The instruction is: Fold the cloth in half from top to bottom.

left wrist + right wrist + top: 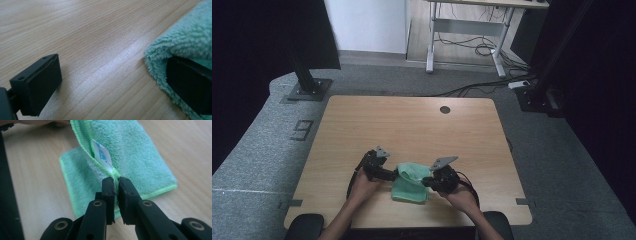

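Both forearms are bare, no sleeves showing in the high view; the left gripper [388, 174] and right gripper [428, 181] are black, each topped by a grey three-cornered plate, a black cable looping from each; the right gripper's fingers [109, 192] are flat black pads on linked arms with brass-ringed pivot holes and small screw holes.

dim high view with dark edges; gripper views bright, jaws blurred
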